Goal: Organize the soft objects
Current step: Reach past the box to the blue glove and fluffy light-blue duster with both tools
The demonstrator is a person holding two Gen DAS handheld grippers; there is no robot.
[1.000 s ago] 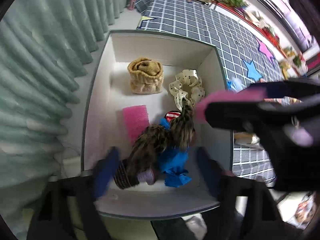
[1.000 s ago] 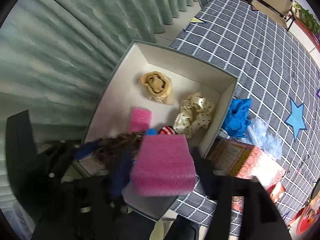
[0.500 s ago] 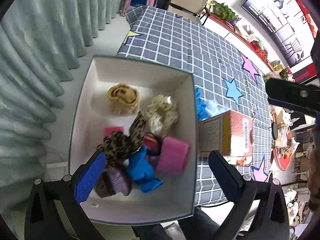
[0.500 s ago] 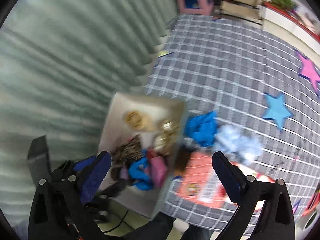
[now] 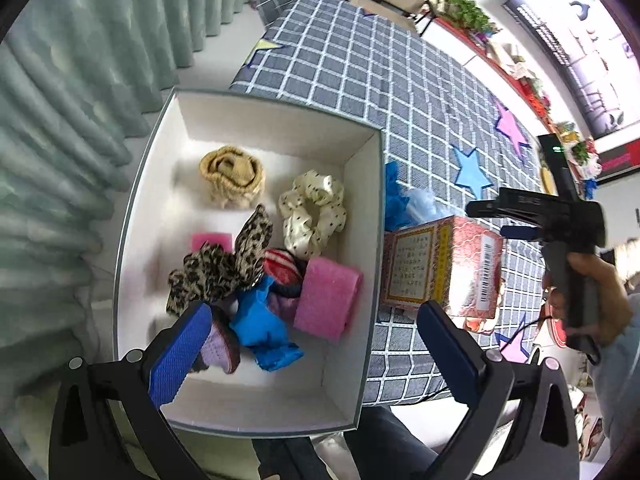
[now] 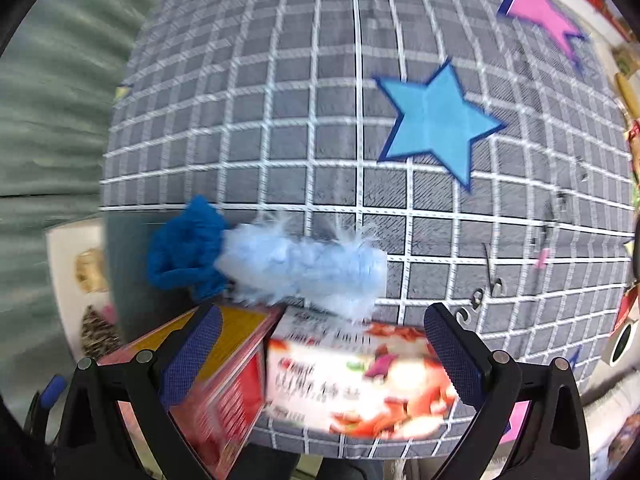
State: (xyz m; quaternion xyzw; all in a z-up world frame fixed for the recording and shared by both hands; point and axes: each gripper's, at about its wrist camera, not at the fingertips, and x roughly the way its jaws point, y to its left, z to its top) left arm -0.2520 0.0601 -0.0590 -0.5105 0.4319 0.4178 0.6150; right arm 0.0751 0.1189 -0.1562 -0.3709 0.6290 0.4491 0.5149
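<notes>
A white box [image 5: 362,216] holds several soft things: a tan knit roll [image 5: 232,174], a cream dotted scrunchie [image 5: 312,210], a leopard bow [image 5: 224,264], a blue cloth [image 5: 260,324], and two pink sponges, one [image 5: 328,302] at the right wall. My left gripper [image 5: 312,352] is open and empty above the box's near end. My right gripper [image 6: 320,360] is open and empty over a red carton [image 6: 352,376]. Beyond it a dark blue cloth [image 6: 184,248] and a pale blue fluffy piece [image 6: 304,268] lie on the checked cloth.
The red carton [image 5: 440,268] stands on the table right of the box. The grey checked tablecloth [image 6: 320,120] has star patches, a blue one [image 6: 432,124] among them. Green curtains [image 5: 60,100] hang at the left. The right hand-held gripper shows in the left wrist view [image 5: 560,216].
My right gripper let the pink sponge go into the box, opened, and swung right over the carton and table. My left gripper has risen and opened wide above the box.
</notes>
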